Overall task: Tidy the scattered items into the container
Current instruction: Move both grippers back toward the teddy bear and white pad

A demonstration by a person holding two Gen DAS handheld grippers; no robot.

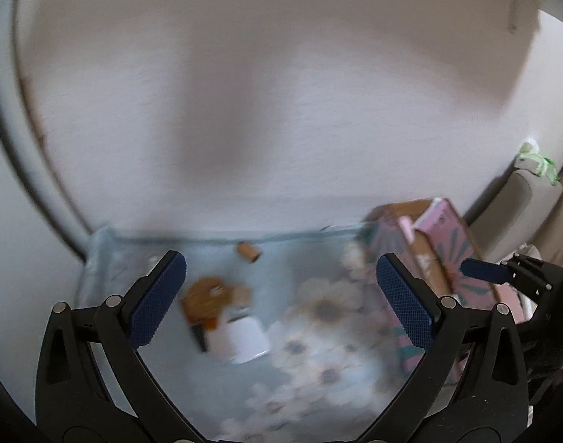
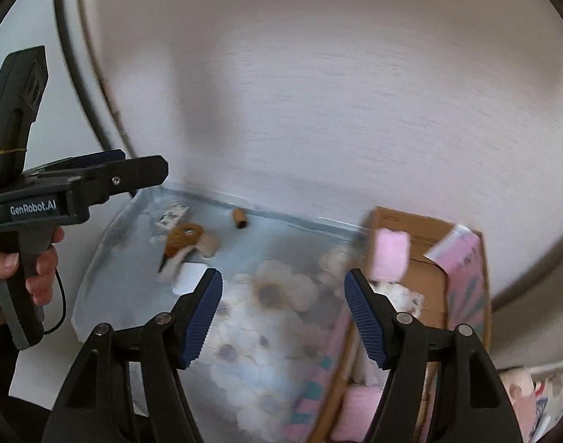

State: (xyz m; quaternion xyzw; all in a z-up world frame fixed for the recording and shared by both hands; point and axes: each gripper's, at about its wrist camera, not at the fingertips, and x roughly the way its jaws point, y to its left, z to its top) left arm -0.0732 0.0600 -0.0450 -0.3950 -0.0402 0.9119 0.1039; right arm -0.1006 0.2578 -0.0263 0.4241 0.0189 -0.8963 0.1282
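Note:
An open cardboard box (image 2: 418,236) with pink patterned sides stands at the right on a pale blue floral cloth (image 2: 281,317); it also shows as the box (image 1: 447,236) in the left wrist view. A blurred pink soft item (image 2: 388,256) shows over its opening, and more pink and white items lie inside. Scattered on the cloth are a small brown cylinder (image 1: 249,251), a brown round piece (image 1: 207,295) and a white block (image 1: 242,339). My left gripper (image 1: 281,269) is open above these, nothing between its fingers. My right gripper (image 2: 283,284) stands open beside the box, holding nothing.
A white wall (image 2: 318,92) rises just behind the cloth. A hand (image 2: 41,269) holds the left gripper (image 2: 96,175) at the left of the right wrist view. A small patterned white card (image 2: 172,217) lies near the cloth's far corner. Pink packets (image 2: 521,387) lie right of the box.

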